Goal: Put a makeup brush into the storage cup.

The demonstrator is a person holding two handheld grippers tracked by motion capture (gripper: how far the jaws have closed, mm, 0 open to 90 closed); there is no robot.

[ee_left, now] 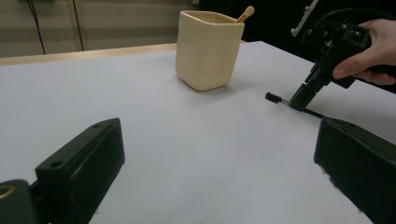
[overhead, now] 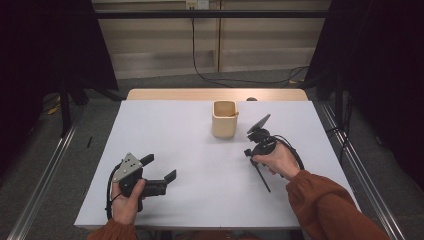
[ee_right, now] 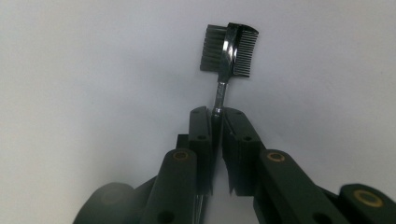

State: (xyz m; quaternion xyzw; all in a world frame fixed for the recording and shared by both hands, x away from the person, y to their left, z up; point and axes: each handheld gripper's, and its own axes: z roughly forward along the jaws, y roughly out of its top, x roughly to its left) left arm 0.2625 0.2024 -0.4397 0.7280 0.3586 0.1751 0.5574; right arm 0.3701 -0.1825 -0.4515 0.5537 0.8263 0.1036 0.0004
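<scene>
**Pinching the brow comb by its stem**

Looking down from the high view, we see our right gripper (overhead: 252,152) tipped toward the white table (overhead: 165,130), its jaws pressed together on a thin black brow comb (overhead: 262,176) whose handle trails back toward us across the tabletop. A cream cup (overhead: 224,119) stands just beyond it, a wooden stick leaning inside. Our left gripper (overhead: 162,169) rests low near the front edge, well apart from both, its jaws spread and holding nothing.

From the left gripper view, we look between our own two wide-open jaws at the cup (ee_left: 208,49) with the stick (ee_left: 245,13) poking above its rim, and at the right gripper (ee_left: 299,99) nosing down to the table, the comb's dark head (ee_left: 272,97) jutting out beside it.

In the right gripper view, the comb (ee_right: 229,51) shows its bristle-and-teeth head pointing away, the slim metal stem caught between the pads (ee_right: 201,135). We judge the grip narrow: the stem is thin and smooth, so it could pivot. To do this well, we should keep the squeeze steady, lift straight up before any turn, and let the handle clear the table fully before we carry it toward the cup.
</scene>
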